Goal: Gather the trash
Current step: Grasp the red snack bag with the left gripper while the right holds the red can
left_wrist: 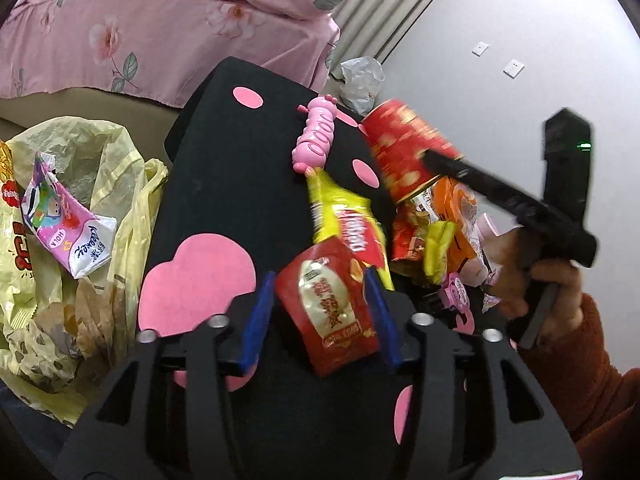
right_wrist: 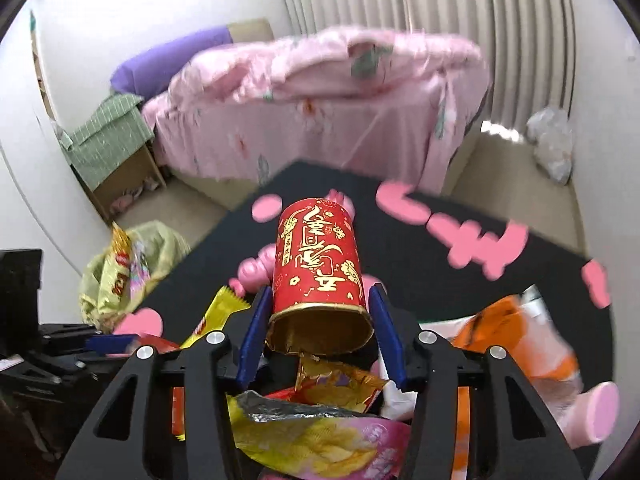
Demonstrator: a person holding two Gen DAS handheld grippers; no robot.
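Flanking red cup (right_wrist: 318, 258): right tongs (right_wrist: 318, 344)

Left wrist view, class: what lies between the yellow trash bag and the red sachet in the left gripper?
Only bare black mat with pink patches separates the yellow trash bag from the red sachet.

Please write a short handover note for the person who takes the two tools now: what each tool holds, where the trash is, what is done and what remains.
Left tool: the red snack packet sits between its blue fingers; whether the pads press on it I cannot tell.
Right tool: fingers at both sides of the red paper cup, which is lifted above the pile; firm contact is unclear.
Done: the yellow plastic bag, beside the black mat, already contains a pink tissue pack and other wrappers.
Left: the yellow wrapper, the orange packet and more wrappers remain on the mat. The pink toy also lies there.
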